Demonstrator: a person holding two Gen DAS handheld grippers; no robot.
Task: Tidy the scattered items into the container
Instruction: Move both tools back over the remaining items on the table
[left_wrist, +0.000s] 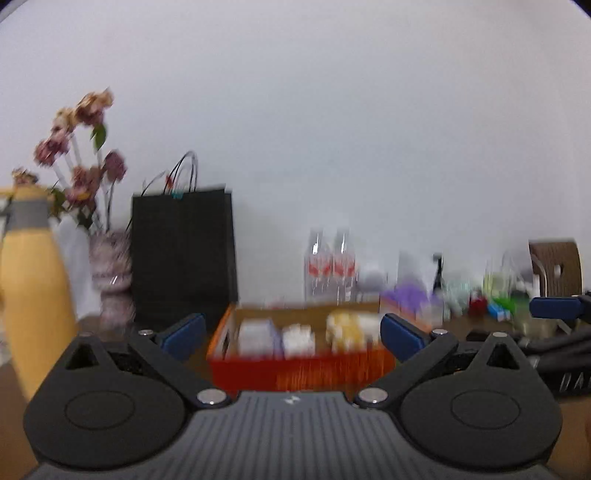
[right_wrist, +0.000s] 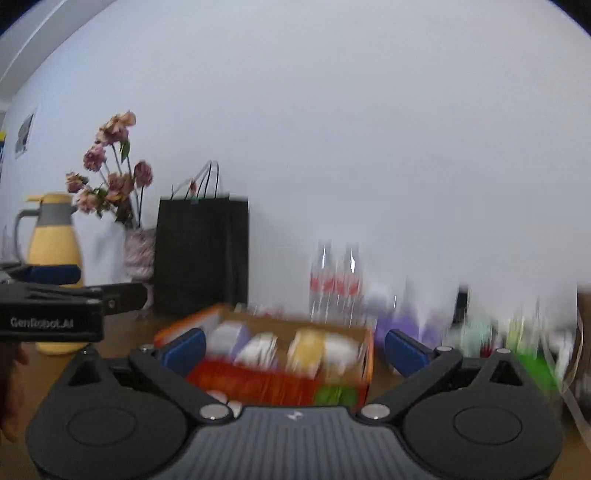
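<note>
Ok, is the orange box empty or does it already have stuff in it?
Not empty. The orange box is open-topped and holds several pale packets side by side; blur hides what they are.

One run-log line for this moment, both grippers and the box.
left gripper: open, empty | right gripper: open, empty | orange box: on table, packets inside, ahead of both | view: blurred
</note>
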